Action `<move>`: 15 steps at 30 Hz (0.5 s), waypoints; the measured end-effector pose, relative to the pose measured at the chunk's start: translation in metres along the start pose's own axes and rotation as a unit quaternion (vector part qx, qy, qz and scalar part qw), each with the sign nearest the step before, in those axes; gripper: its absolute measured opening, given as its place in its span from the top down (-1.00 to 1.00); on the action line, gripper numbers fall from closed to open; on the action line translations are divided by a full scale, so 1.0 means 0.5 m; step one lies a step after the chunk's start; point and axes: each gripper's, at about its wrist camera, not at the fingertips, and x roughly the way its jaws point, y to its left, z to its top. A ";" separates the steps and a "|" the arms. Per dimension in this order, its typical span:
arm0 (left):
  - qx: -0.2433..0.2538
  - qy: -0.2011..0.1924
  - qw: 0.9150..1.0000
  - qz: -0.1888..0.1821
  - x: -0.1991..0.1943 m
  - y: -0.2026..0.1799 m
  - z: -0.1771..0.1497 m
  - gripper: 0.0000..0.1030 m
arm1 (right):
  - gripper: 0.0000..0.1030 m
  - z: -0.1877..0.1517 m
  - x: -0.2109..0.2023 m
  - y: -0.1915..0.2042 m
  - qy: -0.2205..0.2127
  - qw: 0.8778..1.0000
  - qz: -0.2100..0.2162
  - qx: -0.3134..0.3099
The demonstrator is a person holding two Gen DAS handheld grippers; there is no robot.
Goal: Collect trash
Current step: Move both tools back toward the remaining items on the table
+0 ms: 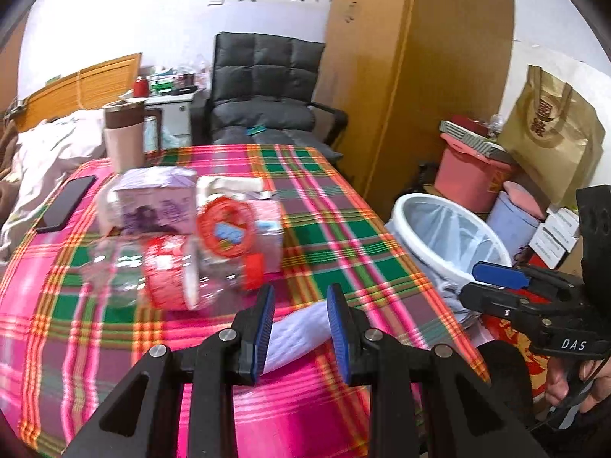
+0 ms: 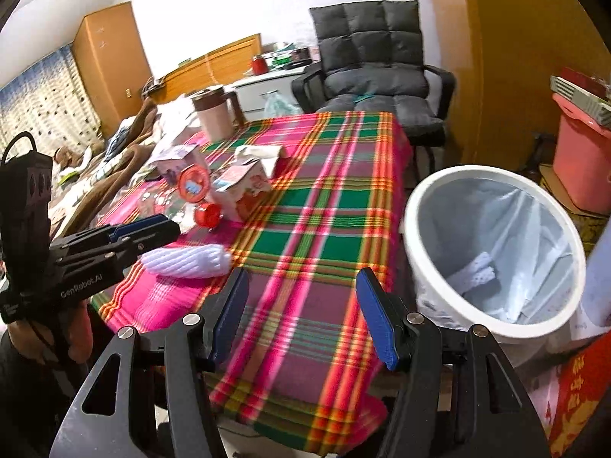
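A white foam net sleeve [image 1: 294, 334] lies on the plaid tablecloth [image 1: 324, 229], between the fingers of my open left gripper [image 1: 301, 328]; it also shows in the right wrist view [image 2: 187, 261]. A clear plastic bottle with a red label and cap [image 1: 183, 278] lies on its side just beyond. A white bin with a liner [image 2: 492, 244] stands right of the table, with a white foam piece [image 2: 475, 273] inside. My right gripper [image 2: 301, 313] is open and empty over the table's near right edge, beside the bin.
On the table stand a purple carton [image 1: 152, 200], a pink carton [image 1: 267, 229], a red lid [image 1: 225, 225], a phone [image 1: 67, 202] and a brown jug [image 1: 124, 133]. A grey chair [image 1: 267, 87] is behind. Pink boxes [image 1: 469, 175] and a paper bag [image 1: 553, 133] crowd the right.
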 end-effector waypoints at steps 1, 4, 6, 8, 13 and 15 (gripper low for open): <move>-0.003 0.000 1.000 0.004 -0.004 0.009 -0.003 0.45 | -0.17 0.000 0.003 0.004 0.002 1.000 0.002 -0.002; -0.014 -0.001 1.000 0.017 -0.015 0.034 -0.010 0.45 | -0.17 0.000 0.013 0.017 0.008 1.000 0.011 -0.007; -0.022 -0.002 0.999 0.024 -0.023 0.051 -0.015 0.45 | -0.17 0.001 0.018 0.026 0.011 1.000 0.017 -0.011; -0.030 -0.004 0.999 0.030 -0.030 0.069 -0.018 0.45 | -0.17 0.003 0.024 0.035 0.013 1.000 0.022 -0.016; -0.048 -0.007 0.998 0.045 -0.039 0.108 -0.022 0.45 | -0.17 0.011 0.043 0.057 0.022 0.999 0.037 -0.025; -0.055 -0.008 0.997 0.052 -0.041 0.123 -0.022 0.45 | -0.17 0.014 0.050 0.067 0.025 0.998 0.043 -0.031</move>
